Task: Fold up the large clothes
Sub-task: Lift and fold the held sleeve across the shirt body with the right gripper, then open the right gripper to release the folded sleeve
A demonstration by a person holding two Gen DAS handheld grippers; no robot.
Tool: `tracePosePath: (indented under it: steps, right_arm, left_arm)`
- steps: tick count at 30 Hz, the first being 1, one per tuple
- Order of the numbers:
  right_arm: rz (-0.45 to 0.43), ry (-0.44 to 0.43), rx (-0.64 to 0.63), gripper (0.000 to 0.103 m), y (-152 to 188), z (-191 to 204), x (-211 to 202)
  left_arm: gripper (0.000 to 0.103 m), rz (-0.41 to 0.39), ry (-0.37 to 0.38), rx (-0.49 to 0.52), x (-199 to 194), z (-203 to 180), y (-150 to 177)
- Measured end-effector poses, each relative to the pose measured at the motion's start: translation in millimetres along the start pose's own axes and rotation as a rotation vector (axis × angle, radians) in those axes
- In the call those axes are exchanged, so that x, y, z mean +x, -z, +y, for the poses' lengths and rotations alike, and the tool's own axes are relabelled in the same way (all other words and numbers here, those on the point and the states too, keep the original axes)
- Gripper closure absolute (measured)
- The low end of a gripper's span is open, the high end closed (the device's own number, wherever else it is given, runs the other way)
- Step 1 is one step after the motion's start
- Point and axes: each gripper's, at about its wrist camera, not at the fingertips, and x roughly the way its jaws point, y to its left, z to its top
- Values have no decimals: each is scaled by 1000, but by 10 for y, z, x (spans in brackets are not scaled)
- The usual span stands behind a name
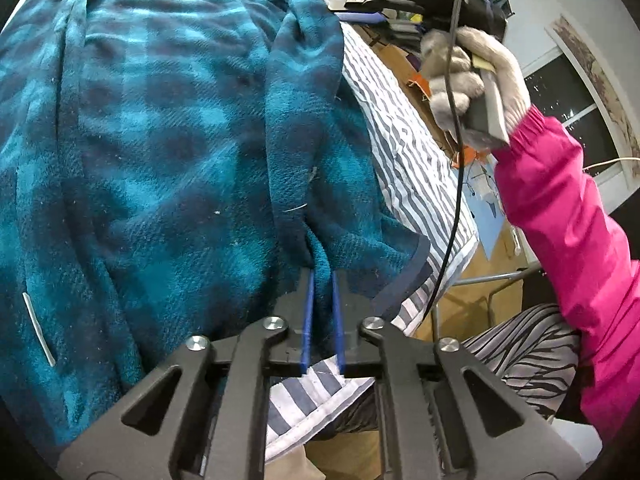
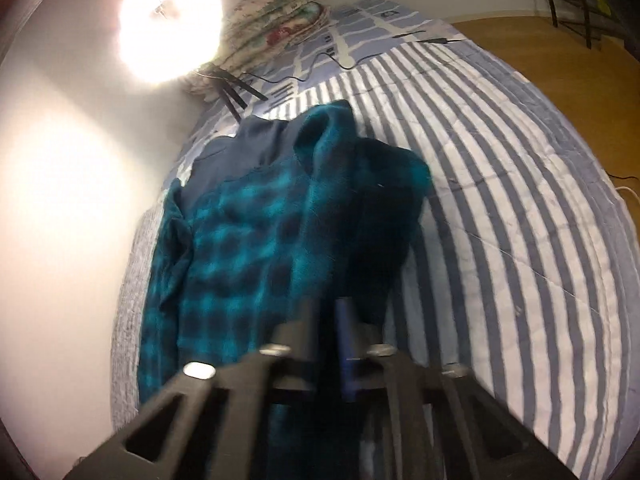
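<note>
Teal plaid garment [image 1: 160,128] spread over the striped bedcover [image 1: 404,160]; same garment [image 2: 248,232] reaching up the bed toward the pillow end in the right wrist view, navy lining turned out near the collar. Lower portion bunched and raised rather than lying flat.

Left gripper [image 1: 322,276]: blue fingers [image 1: 308,312] drawn nearly together, a ridge of plaid cloth pinched between the tips near the navy-bound hem. Grip placed at the edge, presumably to give control of a corner for the fold.

Right gripper [image 2: 326,304]: heavily blurred. Fingers narrowly spaced, dark cloth running down between them and past the jaw body; appears clamped on the garment, though contact at the tips not sharply resolved. Right hand [image 1: 472,76], gloved, above the bed's edge in the left wrist view, cable trailing down from it.

Judgement: both holds on the lower part of the garment, consistent with lifting it to carry over the body. Fold not yet laid. Sleeve at the wall side crumpled; likely to need straightening.

Risk: thick fleece-like cloth, liable to slip from a narrow pinch under its own weight.

Stacked floral quilt [image 2: 276,12] and black cable [image 2: 304,76] at the head of the bed, well apart from the work.
</note>
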Motion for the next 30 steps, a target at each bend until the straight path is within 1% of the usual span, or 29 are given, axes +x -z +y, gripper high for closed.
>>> tracePosePath:
  steps: [2,5,9,12,17,19,22,23,25,26,27,28,29,30]
  right_arm:
    - [-22,2,-27,103,-67,102,-34]
    - [-47,3,-98,103,-131,379,-127]
    - [-37,37,-217,103,-244,816,-28]
    - [-4,75,-311,103,-287,1126,210]
    - [76,132,-439,103,-253,1481,834]
    - [105,141,-463,103,-215,1538,1076]
    - [162,165,-481,103,-135,1555,1424]
    - [177,168,-497,103,-96,1566,1504]
    - [172,177,-516,102,-48,1592,1499]
    - [164,152,-508,101,-48,1592,1423]
    - [153,130,-497,97,-52,1582,1328]
    - [135,111,-481,85,-57,1561,1180]
    - [113,101,-467,76,-59,1545,1036]
    - [85,78,-448,75,-52,1502,829]
  left_arm:
    - [99,-8,11,9,-29,-29,17]
    - [100,-20,27,4,-81,-21,1]
    - [100,-27,52,-20,-120,36,-26]
    - [100,-25,72,-42,-138,101,-2]
    - [100,-10,79,-74,-121,269,35]
    - [100,1,81,-82,-76,294,24]
    - [100,10,61,-71,-40,288,33]
    - [100,10,55,-69,-22,289,27]
    - [100,11,49,-69,-24,306,22]
    - [100,8,44,-70,-36,317,18]
    - [100,6,43,-71,-49,327,15]
    - [100,3,43,-74,-74,350,14]
    - [100,-2,43,-79,-101,367,15]
    - [100,-6,42,-85,-127,392,16]
